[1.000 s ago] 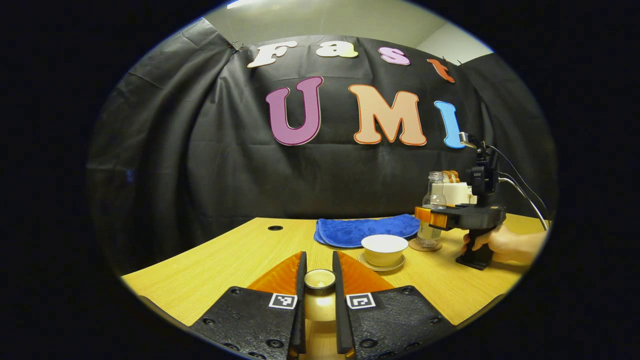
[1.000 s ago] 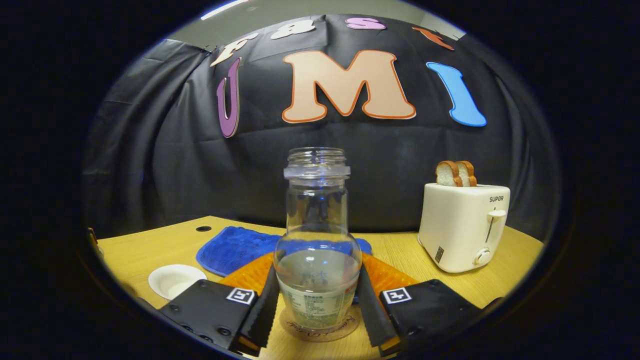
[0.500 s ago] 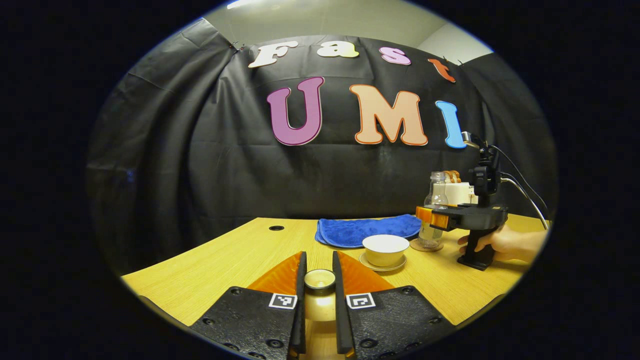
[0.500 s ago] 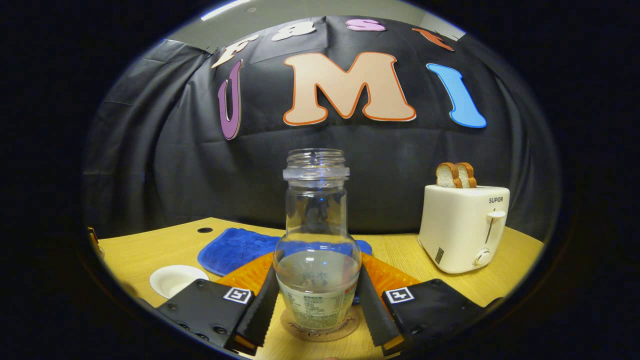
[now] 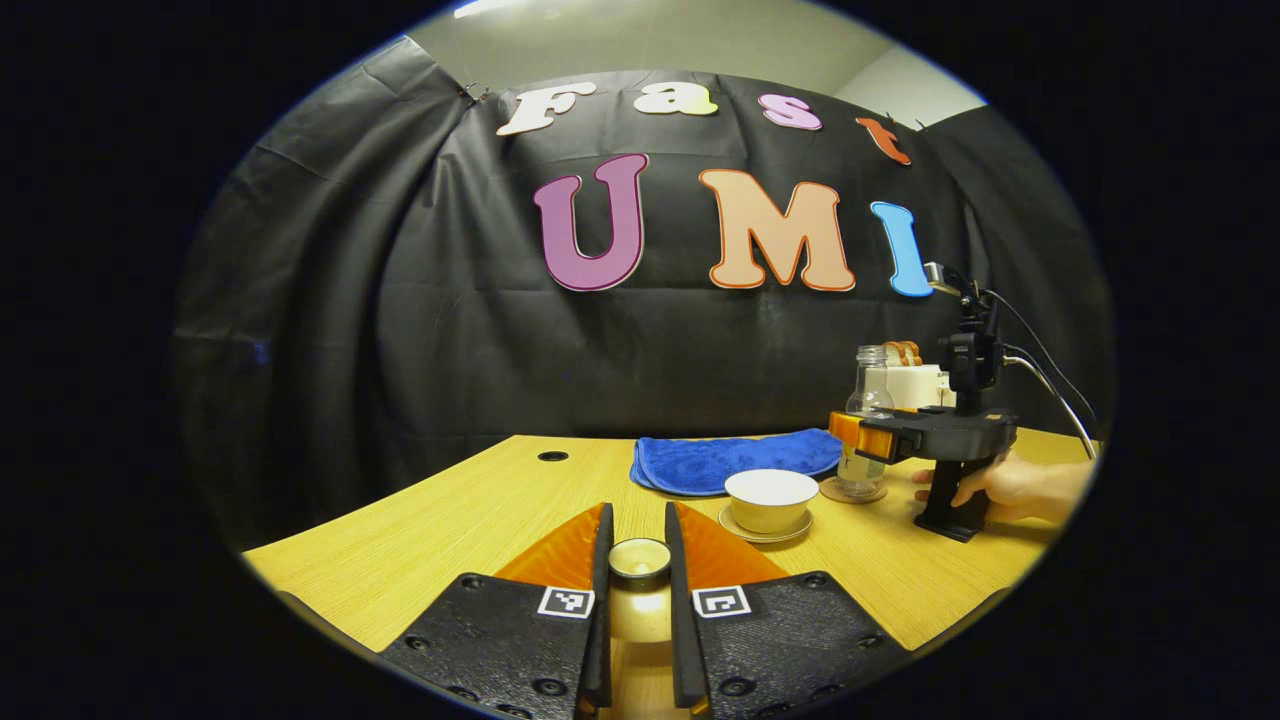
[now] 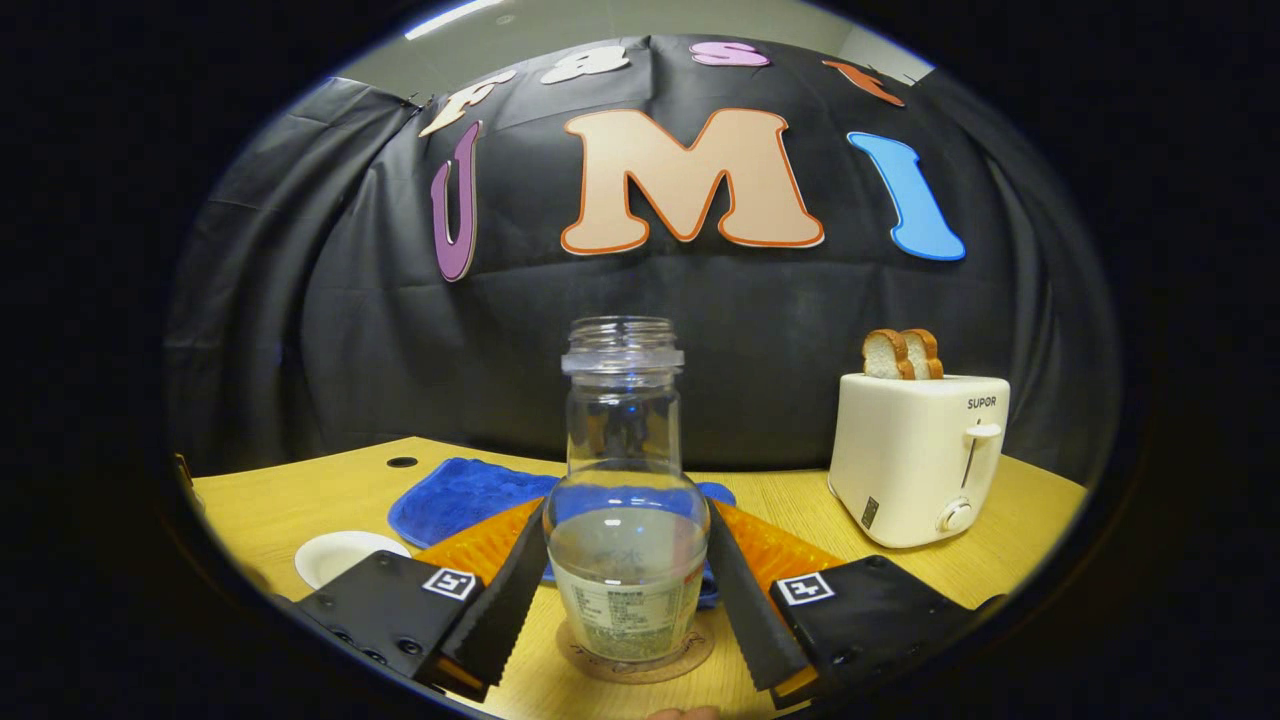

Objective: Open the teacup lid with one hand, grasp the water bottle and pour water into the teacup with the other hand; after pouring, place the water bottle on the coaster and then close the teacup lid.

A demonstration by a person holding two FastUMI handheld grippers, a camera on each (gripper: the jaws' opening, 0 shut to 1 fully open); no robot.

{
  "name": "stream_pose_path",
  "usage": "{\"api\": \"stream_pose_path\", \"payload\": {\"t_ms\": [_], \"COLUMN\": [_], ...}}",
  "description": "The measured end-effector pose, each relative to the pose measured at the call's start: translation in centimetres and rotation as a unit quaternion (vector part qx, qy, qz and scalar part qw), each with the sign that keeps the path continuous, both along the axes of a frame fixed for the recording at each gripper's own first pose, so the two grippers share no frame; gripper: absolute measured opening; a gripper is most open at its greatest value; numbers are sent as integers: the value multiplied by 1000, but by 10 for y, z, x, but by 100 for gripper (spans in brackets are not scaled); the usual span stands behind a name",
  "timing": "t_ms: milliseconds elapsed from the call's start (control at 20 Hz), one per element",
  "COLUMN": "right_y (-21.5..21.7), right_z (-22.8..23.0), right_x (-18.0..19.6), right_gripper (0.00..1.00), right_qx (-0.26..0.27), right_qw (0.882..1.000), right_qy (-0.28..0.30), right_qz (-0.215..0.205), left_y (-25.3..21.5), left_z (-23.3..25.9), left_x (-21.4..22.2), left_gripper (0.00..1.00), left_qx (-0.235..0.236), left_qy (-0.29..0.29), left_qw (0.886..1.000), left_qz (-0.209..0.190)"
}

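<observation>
Water bottle (image 6: 625,540) part full; teacup (image 5: 770,499) uncovered.

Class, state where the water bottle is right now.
In the right gripper view the water bottle stands upright on the coaster, between the right gripper fingers, left of the toaster.

Looks like a staged demo booth rather than a real kitchen: black cloth (image 6: 300,330) is hanging as the wall behind a wooden table (image 5: 440,530). A toaster (image 6: 915,455) and blue towel (image 5: 735,460) are sitting out as props.
</observation>
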State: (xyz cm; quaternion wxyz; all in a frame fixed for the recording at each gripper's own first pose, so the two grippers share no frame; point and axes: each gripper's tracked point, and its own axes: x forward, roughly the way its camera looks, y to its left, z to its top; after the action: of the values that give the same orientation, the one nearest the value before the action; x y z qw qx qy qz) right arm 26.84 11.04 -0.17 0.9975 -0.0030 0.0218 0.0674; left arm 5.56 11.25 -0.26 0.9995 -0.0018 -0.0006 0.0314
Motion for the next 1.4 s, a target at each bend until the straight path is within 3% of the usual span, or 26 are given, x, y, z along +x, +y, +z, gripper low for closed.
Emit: {"api": "stream_pose_path", "payload": {"t_ms": [400,700,750,800,1050,1200,1400], "right_y": [-6,-38,-48,-62,-107,-123,-128], "right_z": [3,7,10,12,17,18,19], "right_x": [-32,-73,-82,-89,-133,-145,-151], "right_gripper": [92,92,96,92,91,87,91], "right_qx": [2,4,4,3,4,3,3], "right_qw": [1000,1000,1000,1000,1000,1000,1000], "right_qy": [-5,-5,-7,-8,-11,-11,-11], "right_qz": [5,7,4,-10,-22,-27,-28], "left_y": [-13,-54,-59,-65,-85,-97,-107], "left_z": [-1,-1,-1,-1,-1,-5,-9], "left_x": [18,49,56,63,105,122,139], "left_gripper": [21,21,21,21,21,21,21], "left_qx": [-2,1,3,6,18,30,56], "left_qy": [3,2,3,1,7,17,31], "left_qw": [1000,996,995,994,993,993,991], "left_qz": [-12,-92,-100,-108,-113,-113,-114]}}
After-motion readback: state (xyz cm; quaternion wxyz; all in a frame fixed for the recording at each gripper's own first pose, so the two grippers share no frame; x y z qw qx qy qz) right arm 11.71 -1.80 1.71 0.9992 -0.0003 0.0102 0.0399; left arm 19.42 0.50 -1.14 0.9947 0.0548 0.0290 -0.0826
